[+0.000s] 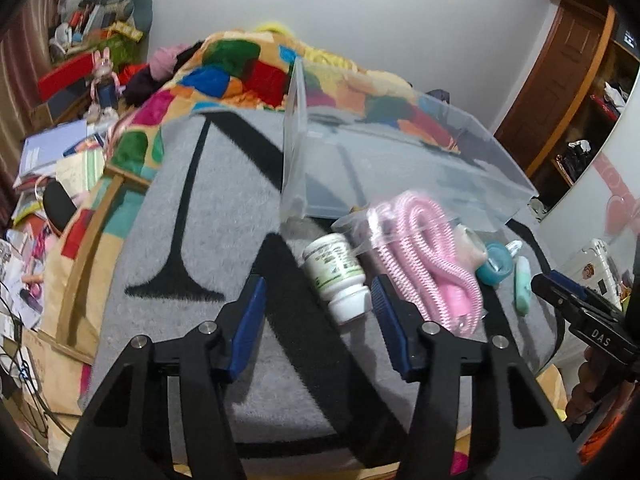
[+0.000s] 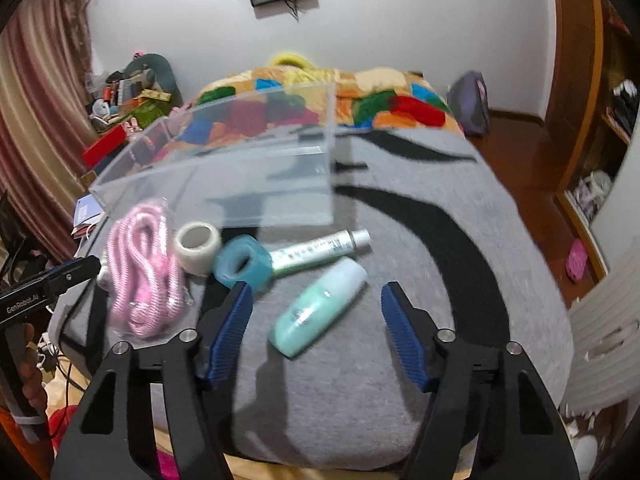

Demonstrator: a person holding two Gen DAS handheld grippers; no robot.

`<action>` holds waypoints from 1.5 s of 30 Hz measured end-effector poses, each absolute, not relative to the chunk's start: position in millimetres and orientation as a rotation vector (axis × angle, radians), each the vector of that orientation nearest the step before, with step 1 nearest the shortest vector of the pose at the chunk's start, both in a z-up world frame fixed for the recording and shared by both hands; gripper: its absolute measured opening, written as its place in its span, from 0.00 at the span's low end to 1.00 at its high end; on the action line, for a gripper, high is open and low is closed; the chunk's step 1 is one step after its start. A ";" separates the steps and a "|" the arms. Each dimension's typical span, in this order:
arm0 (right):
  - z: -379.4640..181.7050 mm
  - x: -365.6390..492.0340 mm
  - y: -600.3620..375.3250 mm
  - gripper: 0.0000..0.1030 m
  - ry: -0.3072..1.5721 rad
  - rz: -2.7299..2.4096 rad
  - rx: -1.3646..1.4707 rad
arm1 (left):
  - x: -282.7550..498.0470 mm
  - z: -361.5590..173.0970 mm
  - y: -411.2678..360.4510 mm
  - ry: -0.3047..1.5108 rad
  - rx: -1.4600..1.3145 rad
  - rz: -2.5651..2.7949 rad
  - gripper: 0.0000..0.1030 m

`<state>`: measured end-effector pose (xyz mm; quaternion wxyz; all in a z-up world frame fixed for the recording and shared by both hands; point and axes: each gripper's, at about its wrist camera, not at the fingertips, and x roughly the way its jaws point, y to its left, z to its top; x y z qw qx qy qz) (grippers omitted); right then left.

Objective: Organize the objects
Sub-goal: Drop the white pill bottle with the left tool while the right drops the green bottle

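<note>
A grey blanket with black stripes (image 2: 400, 360) covers the bed, a patchwork quilt (image 1: 224, 68) bunched behind it; cluttered piles sit by the curtain, a wooden door (image 1: 560, 80) to the right. A clear plastic box (image 2: 240, 168) stands on the blanket, the things lying just in front of it. The left view shows a white pill bottle (image 1: 340, 276) beside the bagged pink cord (image 1: 424, 260); the right view shows a white tape roll (image 2: 198, 246), teal ring (image 2: 244, 264), tube (image 2: 320, 250) and mint-green bottle (image 2: 318, 310). Left gripper (image 1: 318, 324) fingers wide, empty, bottle near; right gripper (image 2: 316, 336) fingers wide, empty, around the mint bottle's near end.
</note>
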<state>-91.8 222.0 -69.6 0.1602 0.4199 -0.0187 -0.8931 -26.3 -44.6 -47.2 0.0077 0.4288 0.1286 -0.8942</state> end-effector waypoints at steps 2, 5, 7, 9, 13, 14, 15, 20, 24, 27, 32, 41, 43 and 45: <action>-76.7 -95.2 222.7 0.54 -0.068 -2.535 1.235 | -29.5 -50.8 -44.7 0.417 1.358 -2.795 0.53; -83.3 -99.6 217.7 0.49 -0.067 -2.510 1.264 | -38.0 -52.9 -40.7 0.412 1.374 -2.799 0.53; -86.7 -101.6 213.8 0.43 -0.061 -2.501 1.278 | -44.2 -55.3 -38.3 0.386 1.378 -2.790 0.51; -90.7 -103.4 211.9 0.41 -0.053 -2.504 1.292 | -50.2 -59.6 -38.5 0.401 1.397 -2.779 0.47; -91.0 -103.1 214.2 0.30 -0.038 -2.530 1.285 | -57.3 -60.1 -37.4 0.366 1.369 -2.772 0.37; -90.9 -102.8 215.1 0.28 -0.033 -2.537 1.284 | -58.4 -60.6 -37.1 0.361 1.364 -2.773 0.34; -90.9 -102.0 216.2 0.23 -0.027 -2.544 1.284 | -58.5 -61.1 -36.6 0.356 1.364 -2.773 0.28; -87.5 -98.4 221.9 0.19 -0.030 -2.562 1.273 | -48.1 -56.1 -35.0 0.319 1.336 -2.797 0.28; -78.0 -92.2 225.8 0.19 -0.031 -2.576 1.238 | -38.3 -42.5 -40.2 0.313 1.294 -2.814 0.28; -63.2 -88.1 227.1 0.19 -0.044 -2.586 1.188 | -34.2 -27.9 -44.7 0.317 1.246 -2.833 0.28; -29.5 -90.4 222.8 0.19 -0.069 -2.590 1.064 | -38.3 1.4 -47.2 0.301 1.150 -2.891 0.28; 21.4 -121.2 188.4 0.19 -0.008 -2.607 0.855 | -66.4 41.8 -38.5 0.241 1.048 -2.982 0.28; 20.5 -133.6 179.0 0.19 0.005 -2.599 0.867 | -79.1 40.7 -39.0 0.226 1.063 -2.975 0.28; 16.0 -148.3 170.2 0.18 0.013 -2.580 0.900 | -93.1 38.1 -37.7 0.208 1.089 -2.973 0.28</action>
